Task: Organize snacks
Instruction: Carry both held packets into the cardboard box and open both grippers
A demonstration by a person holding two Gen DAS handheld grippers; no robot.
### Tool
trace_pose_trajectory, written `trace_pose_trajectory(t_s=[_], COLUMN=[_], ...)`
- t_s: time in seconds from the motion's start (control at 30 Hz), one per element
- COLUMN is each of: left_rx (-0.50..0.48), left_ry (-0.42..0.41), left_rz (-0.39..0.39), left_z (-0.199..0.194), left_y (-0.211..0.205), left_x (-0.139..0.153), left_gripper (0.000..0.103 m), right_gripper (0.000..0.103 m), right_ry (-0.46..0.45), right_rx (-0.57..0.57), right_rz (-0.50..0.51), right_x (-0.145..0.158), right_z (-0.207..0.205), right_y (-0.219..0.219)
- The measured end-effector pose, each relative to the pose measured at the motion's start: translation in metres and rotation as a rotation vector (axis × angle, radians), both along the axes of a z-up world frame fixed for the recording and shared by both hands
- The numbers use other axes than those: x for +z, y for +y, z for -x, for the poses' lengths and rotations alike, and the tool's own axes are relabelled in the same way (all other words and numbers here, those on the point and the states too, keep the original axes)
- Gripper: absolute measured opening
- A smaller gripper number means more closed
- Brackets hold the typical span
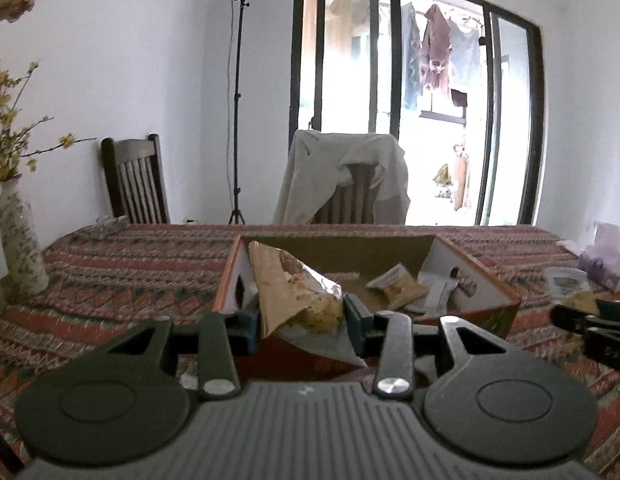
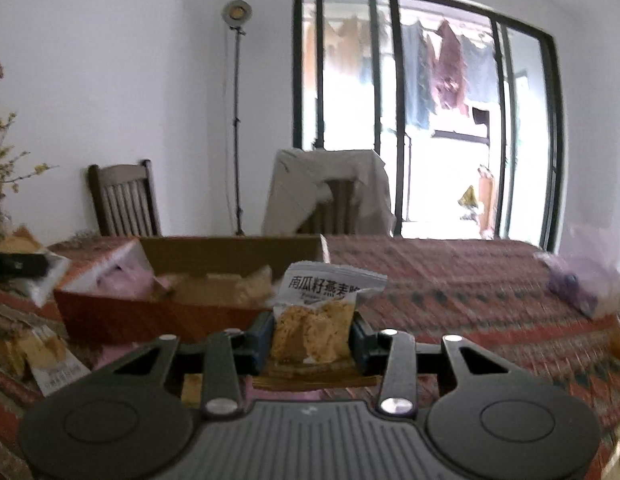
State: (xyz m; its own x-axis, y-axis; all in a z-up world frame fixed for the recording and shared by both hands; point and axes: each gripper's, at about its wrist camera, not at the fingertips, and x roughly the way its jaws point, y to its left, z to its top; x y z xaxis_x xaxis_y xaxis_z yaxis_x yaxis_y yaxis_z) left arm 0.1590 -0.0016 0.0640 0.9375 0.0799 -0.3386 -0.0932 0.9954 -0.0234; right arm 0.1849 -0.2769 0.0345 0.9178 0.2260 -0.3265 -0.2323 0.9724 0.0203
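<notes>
A tan snack packet (image 1: 299,300) is clamped in the left gripper (image 1: 299,320) before the cardboard box (image 1: 486,308) — a white-topped oat-crisp packet (image 2: 314,320) is pinched in the right gripper (image 2: 312,340).

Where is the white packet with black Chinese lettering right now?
In the right wrist view, the white packet sits centre frame, clamped in the right claw, just right of the cardboard box.

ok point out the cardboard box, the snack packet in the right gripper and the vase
cardboard box (image 1: 342,252), left wrist view, on its bare inner back wall
snack packet (image 2: 314,332), right wrist view, on the clear lower part showing the crumbly snack
vase (image 1: 19,236), left wrist view, on the middle of its patterned body
</notes>
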Motion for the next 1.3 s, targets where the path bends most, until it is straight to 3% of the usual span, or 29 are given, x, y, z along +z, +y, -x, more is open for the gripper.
trace_pose_trajectory(t_s=[0.37, 0.57, 0.7, 1.0, 1.07, 1.1, 1.13, 1.2, 1.23, 1.3], left_rx=[-0.009, 0.051, 0.033, 0.033, 0.046, 0.050, 0.053, 0.086, 0.104, 0.102], left_ry=[-0.010, -0.040, -0.014, 0.010, 0.001, -0.008, -0.020, -0.058, -0.078, -0.087], left_rz=[0.050, 0.050, 0.072, 0.081, 0.085, 0.092, 0.102, 0.120, 0.122, 0.125], left_z=[-0.059, -0.087, -0.098, -0.101, -0.100, -0.098, -0.095, -0.089, -0.086, -0.083], left_y=[-0.008, -0.003, 0.003, 0.010, 0.010, 0.011, 0.012, 0.015, 0.015, 0.016], left_x=[0.005, -0.007, -0.018, -0.029, -0.030, -0.030, -0.030, -0.030, -0.030, -0.030], left_gripper=[0.042, 0.042, 0.042, 0.042, 0.049, 0.062, 0.082, 0.103, 0.103, 0.103], right_gripper=[0.039, 0.039, 0.039, 0.040, 0.041, 0.046, 0.054, 0.098, 0.103, 0.103], right_ry=[-0.028, -0.087, -0.107, -0.061, -0.049, -0.042, -0.039, -0.040, -0.046, -0.056], right_rx=[0.065, 0.037, 0.035, 0.053, 0.052, 0.048, 0.045, 0.027, 0.019, 0.013], right_rz=[-0.001, -0.099, -0.018, -0.003, -0.002, -0.004, -0.007, -0.030, -0.041, -0.060], right_x=[0.018, 0.010, -0.003, -0.010, -0.012, -0.014, -0.015, -0.016, -0.016, -0.015], right_z=[-0.054, -0.082, -0.083, -0.089, -0.089, -0.089, -0.088, -0.088, -0.087, -0.087], right_y=[0.047, 0.054, 0.063, 0.069, 0.070, 0.070, 0.069, 0.066, 0.063, 0.058])
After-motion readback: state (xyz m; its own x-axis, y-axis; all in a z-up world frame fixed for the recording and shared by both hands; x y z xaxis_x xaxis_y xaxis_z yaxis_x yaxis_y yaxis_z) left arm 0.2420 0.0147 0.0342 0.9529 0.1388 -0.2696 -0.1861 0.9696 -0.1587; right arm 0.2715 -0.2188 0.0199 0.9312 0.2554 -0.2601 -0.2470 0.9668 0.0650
